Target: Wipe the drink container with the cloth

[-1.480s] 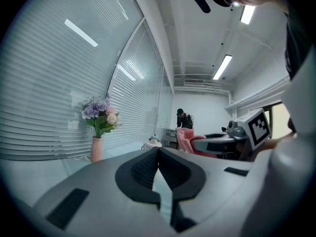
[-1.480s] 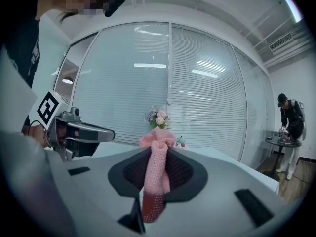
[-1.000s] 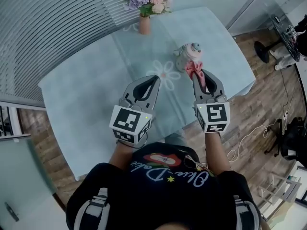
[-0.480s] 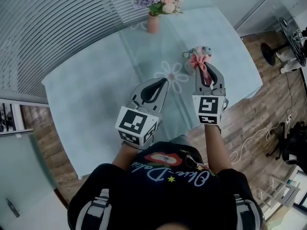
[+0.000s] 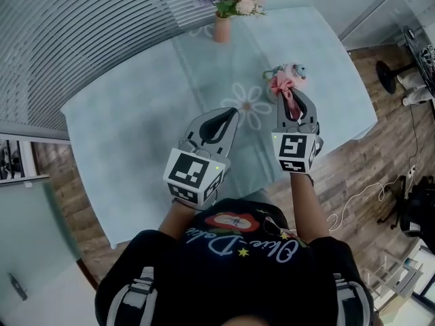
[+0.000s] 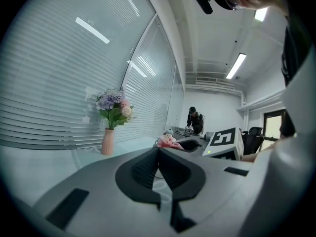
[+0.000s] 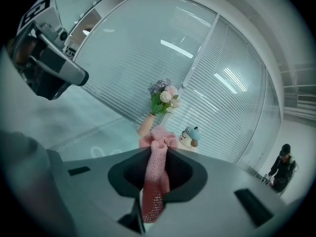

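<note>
While slatted blinds [image 5: 68,32] fill the upper left and wooden floor [image 5: 346,175] shows at right, a pale blue table [image 5: 129,121] holds a vase of flowers [image 5: 221,27] at top centre. The right gripper [image 5: 290,95] is clamped on a pink cloth [image 7: 154,167], with the drink container [image 5: 295,72] just above its tips. At centre, the left gripper [image 5: 227,114] has its jaws together, holding nothing.
</note>
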Demonstrator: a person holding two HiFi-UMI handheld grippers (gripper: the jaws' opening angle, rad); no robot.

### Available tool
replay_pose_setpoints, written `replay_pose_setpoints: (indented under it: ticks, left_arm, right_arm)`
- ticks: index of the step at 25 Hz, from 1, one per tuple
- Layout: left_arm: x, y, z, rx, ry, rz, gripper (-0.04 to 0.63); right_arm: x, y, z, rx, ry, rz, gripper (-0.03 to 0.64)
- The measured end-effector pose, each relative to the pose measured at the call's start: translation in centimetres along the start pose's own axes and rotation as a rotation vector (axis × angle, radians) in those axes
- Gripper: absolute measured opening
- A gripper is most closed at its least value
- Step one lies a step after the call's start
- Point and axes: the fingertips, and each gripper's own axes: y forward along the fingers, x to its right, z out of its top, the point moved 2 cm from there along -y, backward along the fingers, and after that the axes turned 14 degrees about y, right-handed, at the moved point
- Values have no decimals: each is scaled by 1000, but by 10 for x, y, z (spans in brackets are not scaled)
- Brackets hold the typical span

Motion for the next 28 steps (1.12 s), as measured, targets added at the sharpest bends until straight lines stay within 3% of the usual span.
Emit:
replay_pose_setpoints:
  ticks: [13,28]
  left_arm:
    - [-3,-5,1,-16,0,54,5]
    - [-7,-18,0,-42,0,126,5]
  right_arm:
    - [-14,13,-27,-60,29,67,61]
    - [-31,31,-67,-200,-28,145,60]
